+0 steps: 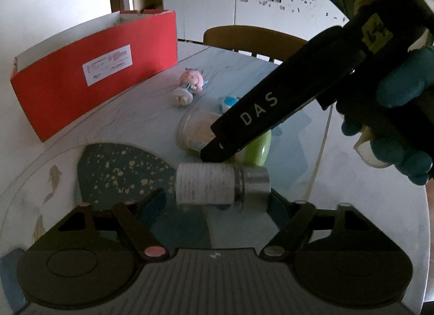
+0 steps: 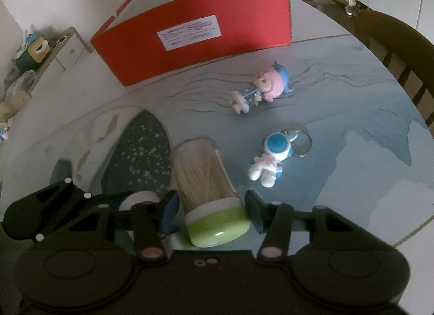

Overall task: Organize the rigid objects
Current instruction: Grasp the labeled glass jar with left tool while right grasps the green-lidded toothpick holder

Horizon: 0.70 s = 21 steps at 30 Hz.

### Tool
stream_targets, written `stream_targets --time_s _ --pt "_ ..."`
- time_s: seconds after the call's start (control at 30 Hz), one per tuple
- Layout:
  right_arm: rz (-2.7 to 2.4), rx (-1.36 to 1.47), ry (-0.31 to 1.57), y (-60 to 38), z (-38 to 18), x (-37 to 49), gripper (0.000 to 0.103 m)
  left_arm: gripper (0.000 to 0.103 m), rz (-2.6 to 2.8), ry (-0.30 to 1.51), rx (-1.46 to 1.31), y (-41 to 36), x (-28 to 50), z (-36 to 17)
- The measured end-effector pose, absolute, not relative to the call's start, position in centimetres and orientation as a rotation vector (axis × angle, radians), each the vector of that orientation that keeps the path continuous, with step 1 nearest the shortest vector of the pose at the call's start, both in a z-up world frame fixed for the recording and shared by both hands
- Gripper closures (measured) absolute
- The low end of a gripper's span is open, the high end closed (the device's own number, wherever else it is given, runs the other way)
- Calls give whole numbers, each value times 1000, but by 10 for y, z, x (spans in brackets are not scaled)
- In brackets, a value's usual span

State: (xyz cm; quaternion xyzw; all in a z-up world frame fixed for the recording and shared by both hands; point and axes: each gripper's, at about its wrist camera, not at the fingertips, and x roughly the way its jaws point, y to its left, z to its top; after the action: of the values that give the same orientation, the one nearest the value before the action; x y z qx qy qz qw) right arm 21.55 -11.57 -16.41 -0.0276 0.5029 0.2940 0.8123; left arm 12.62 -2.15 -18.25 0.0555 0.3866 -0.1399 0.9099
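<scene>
Behind toothpick jar (image 2: 208, 192): astronaut keychain (image 2: 274, 160), figurine (image 2: 260, 89).

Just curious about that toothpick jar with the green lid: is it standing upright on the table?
No, the toothpick jar lies on its side on the table, green lid toward the camera.

A box (image 2: 195, 40) stood at the table's (image 2: 352, 114) far side. Before it lay a doll (image 2: 267, 88), nearer a keychain figure (image 2: 271, 160), and left of that a toothpick jar (image 2: 208, 190) on its side. A bottle (image 1: 221, 187) lay apparently just beside the jar.
</scene>
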Motion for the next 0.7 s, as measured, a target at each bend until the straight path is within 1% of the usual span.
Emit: stream_targets --time_s 0.07,0.27,0.5,0.63,0.7 --pt "626 -82 1067 -113 -164 214 50 34 -283 805 112 -21 125 -184" --pt "609 -127 1052 -107 -165 210 53 35 -263 812 121 -22 124 -182" --pt "588 -118 1061 -109 -162 204 54 35 -227 836 97 -15 124 -178" --pt "581 -114 1054 -110 -154 198 58 35 -198 835 62 -6 123 -173" --pt "583 -113 1043 -111 -148 194 59 35 -179 834 34 -1 122 -170"
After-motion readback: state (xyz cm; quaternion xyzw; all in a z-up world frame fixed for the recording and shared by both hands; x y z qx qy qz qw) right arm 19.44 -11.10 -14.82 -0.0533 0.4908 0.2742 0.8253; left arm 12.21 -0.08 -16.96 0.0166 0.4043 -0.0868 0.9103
